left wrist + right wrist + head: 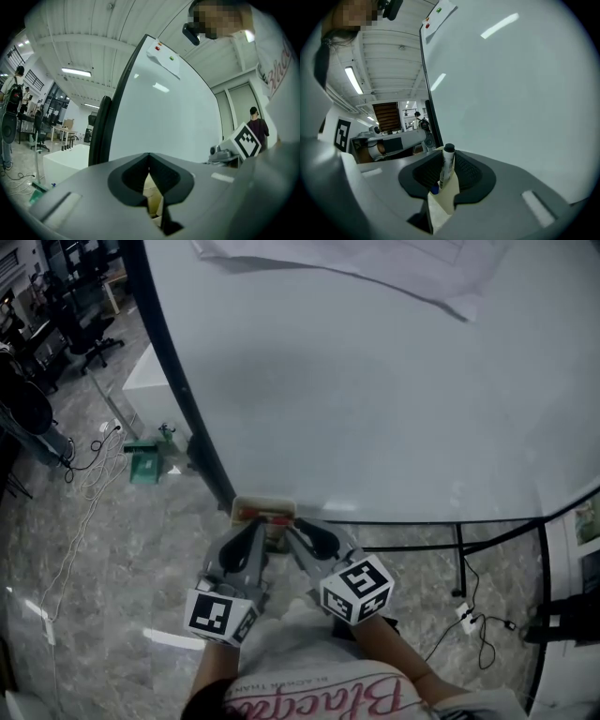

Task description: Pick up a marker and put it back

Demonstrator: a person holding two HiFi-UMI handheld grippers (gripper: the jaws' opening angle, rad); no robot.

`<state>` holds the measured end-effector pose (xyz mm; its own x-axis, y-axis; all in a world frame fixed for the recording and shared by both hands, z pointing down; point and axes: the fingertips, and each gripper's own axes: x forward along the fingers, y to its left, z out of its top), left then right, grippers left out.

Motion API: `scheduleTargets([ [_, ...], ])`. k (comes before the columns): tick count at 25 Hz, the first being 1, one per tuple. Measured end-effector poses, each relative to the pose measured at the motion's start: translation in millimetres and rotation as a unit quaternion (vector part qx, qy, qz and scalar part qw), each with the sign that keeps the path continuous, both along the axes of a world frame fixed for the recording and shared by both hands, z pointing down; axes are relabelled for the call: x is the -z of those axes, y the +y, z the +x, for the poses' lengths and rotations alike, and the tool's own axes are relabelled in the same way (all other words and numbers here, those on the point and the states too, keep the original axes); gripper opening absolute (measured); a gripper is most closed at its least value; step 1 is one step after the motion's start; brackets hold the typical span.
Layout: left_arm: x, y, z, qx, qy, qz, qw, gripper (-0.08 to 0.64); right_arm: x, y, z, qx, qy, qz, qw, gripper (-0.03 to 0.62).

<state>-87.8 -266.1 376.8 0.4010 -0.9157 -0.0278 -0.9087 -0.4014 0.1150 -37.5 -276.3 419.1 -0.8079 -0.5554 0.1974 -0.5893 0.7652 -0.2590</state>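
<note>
Two grippers: left gripper and right gripper side by side, tips near each other, both aimed at the holder.
Left gripper state: jaws closed, tips touching, nothing between them. Beige of the holder shows through the gap behind the tips.
Right gripper state: jaws apart, pads clear of the marker on both sides, so not gripping.
Marker: upright between the right gripper's jaws, black cap up and about level with the jaw tips, lower end down in the holder.
Holder: beige, open-topped, directly ahead of both sets of tips, at the whiteboard's lower edge.
Blue cap: in the holder, just beside the marker's foot, low between the right gripper's jaws.
Red item: in the holder, just ahead of the left gripper's tips. Can't tell what it is.
Whiteboard: beyond both grippers, dark frame edge running past the left gripper's side.
Paper: high on the whiteboard, well apart from both grippers.
Cubes: one at the rear of each gripper, toward the person.
</note>
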Motion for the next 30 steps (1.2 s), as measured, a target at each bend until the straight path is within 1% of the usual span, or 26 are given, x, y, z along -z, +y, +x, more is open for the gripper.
scheduleTargets([
  [5,2.7,-3.1,-2.5,-0.009,0.003,0.001,1.0,-0.002,3.3,3.2,-9.1,0.013,-0.011,-0.001,1.0,0.069],
  [9,6.7,-1.6,-5.2,-0.015,0.007,0.003,0.9999,-0.002,16.4,7.3,-10.5,0.012,-0.024,0.011,1.0,0.067],
  [11,7.9,-0.4,-5.7,-0.022,0.008,0.005,0.9997,-0.002,29.2,8.6,-8.5,0.008,-0.033,0.025,0.999,0.067],
  [14,12.1,-1.7,-3.6,-0.033,0.009,0.011,0.9993,-0.002,57.0,7.0,0.4,-0.004,-0.052,0.061,0.997,0.067],
  [17,21.2,-2.0,-1.1,-0.043,0.01,0.024,0.9988,-0.002,86.7,7.8,11.9,-0.018,-0.08,0.097,0.992,0.067],
  [21,32.9,-4.0,6.5,-0.055,0.007,0.041,0.9976,-0.002,111.6,9.6,27.2,-0.028,-0.111,0.126,0.985,0.067],
  [24,37.5,-2.7,9.8,-0.064,0.004,0.051,0.9967,-0.002,116.5,10.3,31.6,-0.034,-0.115,0.138,0.983,0.067],
  [28,40.4,-0.1,11.5,-0.07,-0.015,0.061,0.9956,-0.003,117.2,11.5,31.4,-0.034,-0.113,0.14,0.983,0.067],
  [30,45.0,0.9,10.6,-0.074,-0.003,0.068,0.9949,-0.002,117.5,12.7,30.4,-0.034,-0.113,0.141,0.983,0.067],
])
